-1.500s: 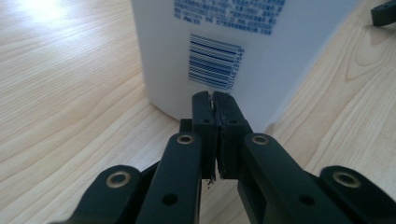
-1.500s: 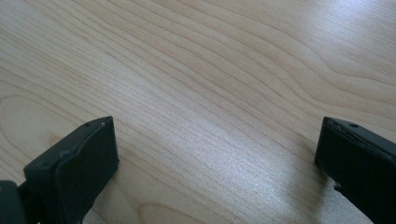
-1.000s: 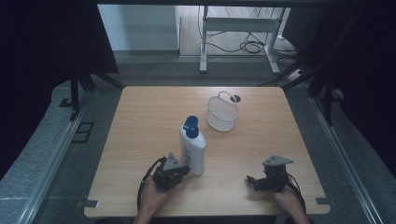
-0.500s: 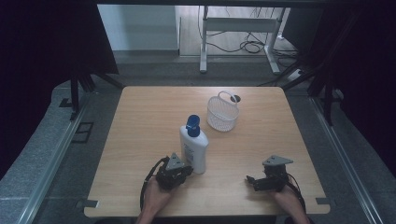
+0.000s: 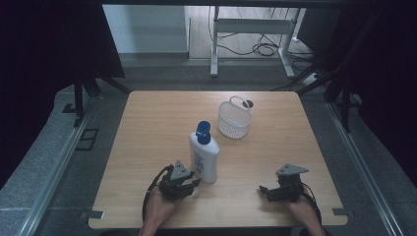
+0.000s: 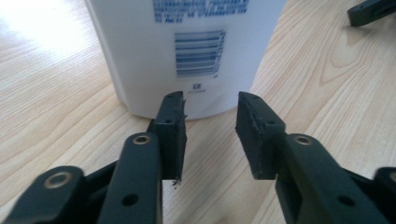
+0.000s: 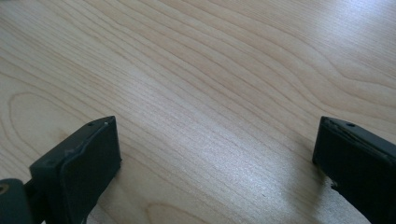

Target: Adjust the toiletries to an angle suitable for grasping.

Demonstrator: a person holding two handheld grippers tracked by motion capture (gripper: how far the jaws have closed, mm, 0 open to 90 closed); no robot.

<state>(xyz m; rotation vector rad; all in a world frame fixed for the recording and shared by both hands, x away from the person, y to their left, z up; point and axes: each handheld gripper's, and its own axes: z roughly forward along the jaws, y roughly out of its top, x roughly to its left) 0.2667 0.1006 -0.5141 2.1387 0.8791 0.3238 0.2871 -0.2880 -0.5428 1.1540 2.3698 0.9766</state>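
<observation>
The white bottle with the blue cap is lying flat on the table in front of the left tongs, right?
Not quite. The white bottle with the blue cap is standing upright on the table, not lying flat; the high view shows this. It is indeed just in front of the left tongs, whose jaws have just been opening with nothing between them.

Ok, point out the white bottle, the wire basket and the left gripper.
white bottle (image 5: 205,158): high view, on the front of its body below the blue cap.
wire basket (image 5: 234,121): high view, on its near mesh wall.
left gripper (image 6: 210,112): left gripper view, midway between its parted fingertips, just short of the bottle.
</observation>
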